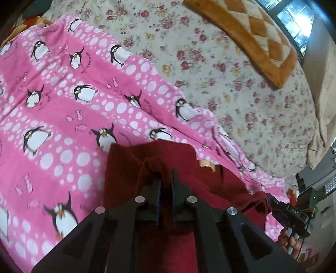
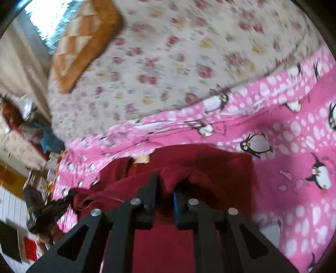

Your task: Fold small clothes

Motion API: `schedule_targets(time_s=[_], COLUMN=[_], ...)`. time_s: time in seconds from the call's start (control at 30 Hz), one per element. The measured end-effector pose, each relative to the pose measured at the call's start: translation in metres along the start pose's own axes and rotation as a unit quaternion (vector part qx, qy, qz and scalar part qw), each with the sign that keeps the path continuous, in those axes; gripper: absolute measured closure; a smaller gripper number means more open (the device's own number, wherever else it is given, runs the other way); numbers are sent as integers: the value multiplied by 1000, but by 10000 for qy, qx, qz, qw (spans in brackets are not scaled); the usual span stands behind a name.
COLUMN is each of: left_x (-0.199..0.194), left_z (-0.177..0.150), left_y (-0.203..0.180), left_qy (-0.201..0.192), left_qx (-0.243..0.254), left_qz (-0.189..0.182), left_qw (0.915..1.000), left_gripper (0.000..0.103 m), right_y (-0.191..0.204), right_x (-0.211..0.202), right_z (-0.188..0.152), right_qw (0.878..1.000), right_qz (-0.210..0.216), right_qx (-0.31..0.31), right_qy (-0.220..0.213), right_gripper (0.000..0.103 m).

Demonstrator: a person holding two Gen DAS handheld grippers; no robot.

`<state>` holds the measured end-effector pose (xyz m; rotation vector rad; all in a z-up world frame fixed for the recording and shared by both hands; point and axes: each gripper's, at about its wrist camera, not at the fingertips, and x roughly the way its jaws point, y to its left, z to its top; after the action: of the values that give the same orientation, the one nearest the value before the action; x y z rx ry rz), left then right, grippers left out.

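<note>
A dark red small garment (image 1: 130,166) lies on a pink penguin blanket (image 1: 63,100). My left gripper (image 1: 167,178) is shut on a fold of the red garment near its left end. The garment also shows in the right wrist view (image 2: 220,168), where my right gripper (image 2: 166,184) is shut on a bunched fold of it. The right gripper with the hand that holds it shows at the right edge of the left wrist view (image 1: 292,214). The left gripper shows dimly at the left of the right wrist view (image 2: 52,208). The cloth hangs between the two.
The pink blanket (image 2: 294,147) lies on a floral bedsheet (image 1: 241,84). An orange and cream checked pillow (image 1: 256,37) lies at the far side of the bed; it also shows in the right wrist view (image 2: 84,46). Clutter (image 2: 25,130) and a window (image 2: 46,19) lie beyond the bed's edge.
</note>
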<state>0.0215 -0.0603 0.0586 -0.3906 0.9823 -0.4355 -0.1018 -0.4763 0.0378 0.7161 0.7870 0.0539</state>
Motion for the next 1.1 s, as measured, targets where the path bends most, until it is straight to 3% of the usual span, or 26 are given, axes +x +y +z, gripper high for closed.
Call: schedule_targets(time_s=[0.13,0.2,0.27,0.33,0.4,0.5,0.63,0.67,0.73,0.87,1.0,1.1], left_x=[3,-6,-17,-20,-15,3,34,38,36,17,-13,-34], left_z=[6,6,8,9,9,5,-3,-5,-5,-9,-21,-32], left_y=[4,3,4,6,6,6,14,15,15,13,14,14], left_qy=[142,-63,-387,-457,-360,-81,408,458,430,434,528,642], left_qx=[9,88,94,14,17,154,325,330,379,444,431,415], left_qz=[-209,-79,60,-31,27,473,977,987,968,717,421,181], left_qw=[9997,9999,9992,9989,9993,9987,9939,9935,9936,9955,9968,9969], left_gripper=[100,82,73,72,72,72,72,72,72,72,72,72], right_y=[-12,-12,-9,3,21,33,19,11,5,10,8,2], right_x=[21,12,-2,-13,-13,8,58,74,82,63,12,-28], right_z=[6,6,4,-2,-11,-15,-4,-1,-2,-7,-23,-46], right_qw=[9997,9990,9985,9985,9968,9942,9906,9882,9879,9903,9942,9940], right_qz=[-190,-283,-239,-162,-189,-426,-1082,-1297,-1358,-1189,-835,-764], right_qx=[102,72,68,-192,-662,-976,-807,-706,-672,-674,-625,-709], right_qy=[-72,-329,-487,-486,-402,-122,223,409,324,258,254,319], right_gripper=[58,54,54,54,54,54,53,53,53,51,39,38])
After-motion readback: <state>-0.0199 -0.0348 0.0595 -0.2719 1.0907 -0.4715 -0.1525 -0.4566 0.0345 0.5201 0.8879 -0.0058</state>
